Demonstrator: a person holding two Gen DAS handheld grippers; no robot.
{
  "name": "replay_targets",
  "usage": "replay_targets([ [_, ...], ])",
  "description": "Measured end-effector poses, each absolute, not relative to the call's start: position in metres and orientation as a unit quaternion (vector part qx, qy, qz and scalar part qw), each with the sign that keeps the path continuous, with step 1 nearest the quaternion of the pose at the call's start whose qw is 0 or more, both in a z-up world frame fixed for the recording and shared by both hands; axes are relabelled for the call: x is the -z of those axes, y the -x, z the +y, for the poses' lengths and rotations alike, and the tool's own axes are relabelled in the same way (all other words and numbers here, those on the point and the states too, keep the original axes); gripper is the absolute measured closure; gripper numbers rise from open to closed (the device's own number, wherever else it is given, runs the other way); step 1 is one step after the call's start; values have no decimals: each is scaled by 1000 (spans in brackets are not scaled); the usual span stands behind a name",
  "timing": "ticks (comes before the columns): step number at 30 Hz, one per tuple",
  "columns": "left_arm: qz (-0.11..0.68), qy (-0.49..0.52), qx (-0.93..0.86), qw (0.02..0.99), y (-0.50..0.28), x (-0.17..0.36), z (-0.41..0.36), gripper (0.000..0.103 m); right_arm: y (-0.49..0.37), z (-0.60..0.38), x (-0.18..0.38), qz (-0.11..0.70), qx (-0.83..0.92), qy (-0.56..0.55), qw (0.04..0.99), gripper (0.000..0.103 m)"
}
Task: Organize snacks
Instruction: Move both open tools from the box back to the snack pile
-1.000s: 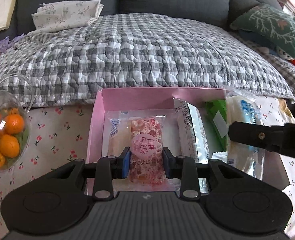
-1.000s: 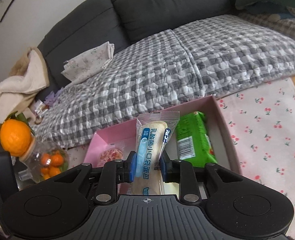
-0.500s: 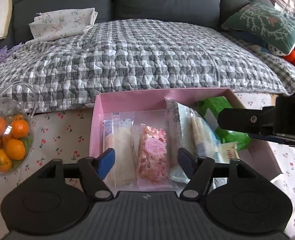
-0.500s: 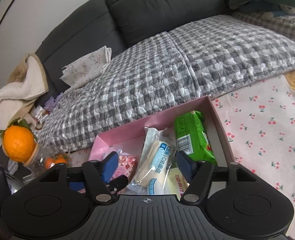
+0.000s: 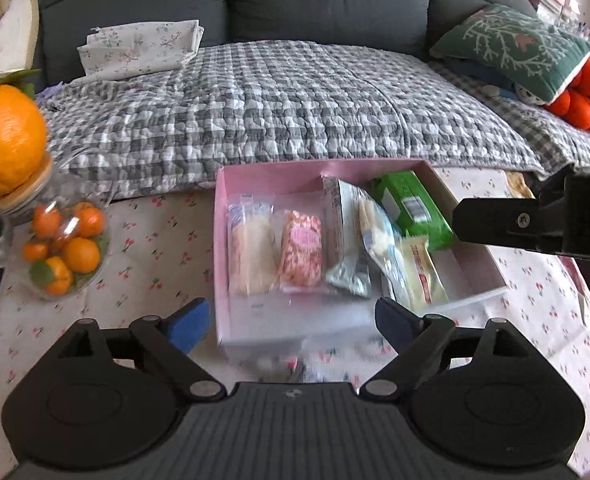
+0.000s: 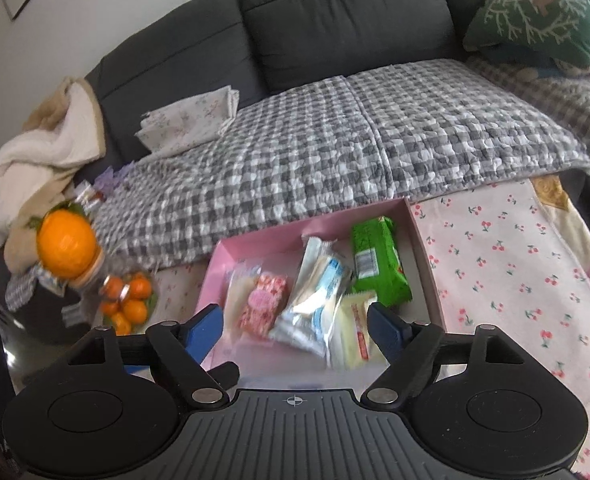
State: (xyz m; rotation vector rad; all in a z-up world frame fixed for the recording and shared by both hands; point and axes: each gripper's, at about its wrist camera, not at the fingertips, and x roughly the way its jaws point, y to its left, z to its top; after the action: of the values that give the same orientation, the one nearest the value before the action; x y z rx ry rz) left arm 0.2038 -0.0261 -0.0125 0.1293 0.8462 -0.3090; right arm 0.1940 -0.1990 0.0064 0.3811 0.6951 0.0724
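Now your left gripper [image 5: 291, 316] and right gripper [image 6: 295, 320] are both opening with nothing between the jaws. All the snacks lie in the pink box [image 5: 219, 240]: the pink nougat bar [image 5: 301, 252], green packet [image 5: 411, 208], blue-white bun wrapper [image 6: 315, 300]. Their printing is too blurred to read.

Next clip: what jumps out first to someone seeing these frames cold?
The pink box on the cherry-print cloth, with wrapped snacks lying side by side: a pink bar, a green pack. At the left, a big orange sits on a jar's lid above small oranges. Behind, a grey checked quilt covers the sofa.
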Motion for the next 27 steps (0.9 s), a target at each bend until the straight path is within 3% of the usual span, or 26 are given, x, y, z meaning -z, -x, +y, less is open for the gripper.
replay_targets([
  [15,427,-82,130,891,-139,7,-4,9,-127,-180,-14,380,-45,-129,915,17],
  [27,443,-93,119,884,-107,21,26,4,-99,-170,23,463,-51,-129,875,16],
])
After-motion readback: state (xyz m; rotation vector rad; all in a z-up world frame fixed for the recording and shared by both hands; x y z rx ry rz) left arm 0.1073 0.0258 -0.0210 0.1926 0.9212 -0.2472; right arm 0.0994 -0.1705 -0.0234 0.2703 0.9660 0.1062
